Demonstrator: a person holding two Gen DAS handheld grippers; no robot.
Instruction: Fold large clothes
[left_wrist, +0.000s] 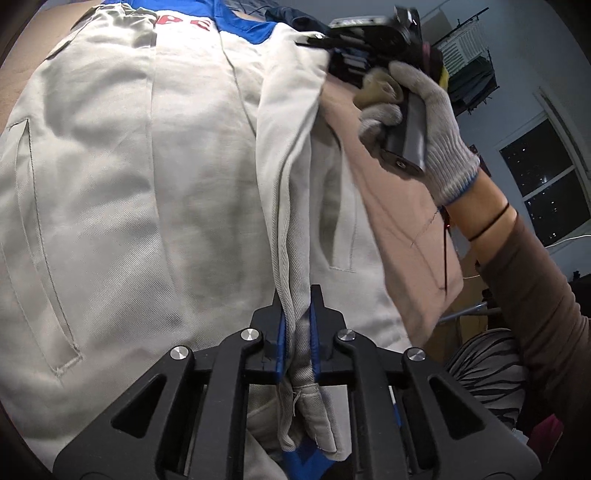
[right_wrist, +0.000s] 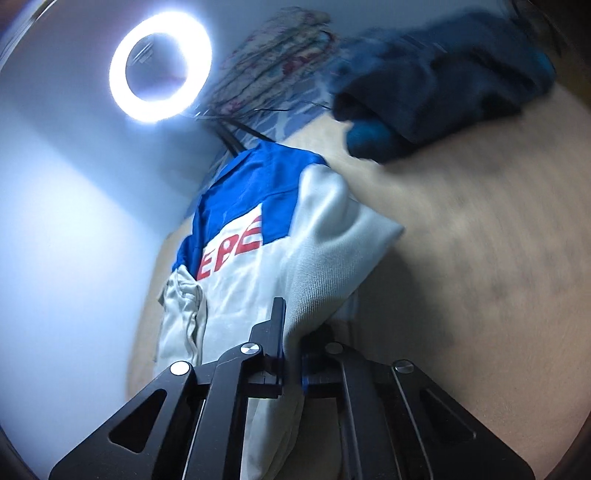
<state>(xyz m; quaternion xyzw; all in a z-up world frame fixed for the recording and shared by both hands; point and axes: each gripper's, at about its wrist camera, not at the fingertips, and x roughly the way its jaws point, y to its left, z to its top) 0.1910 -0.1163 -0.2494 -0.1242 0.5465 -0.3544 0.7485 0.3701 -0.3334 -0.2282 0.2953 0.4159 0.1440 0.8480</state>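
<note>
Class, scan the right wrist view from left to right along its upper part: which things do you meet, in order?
Ring light → patterned cloth → dark blue garment.

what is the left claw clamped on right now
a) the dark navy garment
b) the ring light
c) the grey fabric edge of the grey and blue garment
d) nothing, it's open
c: in the left wrist view the left claw has its blue pads pressed on a bunched grey edge of the grey and blue garment with red letters.
</note>
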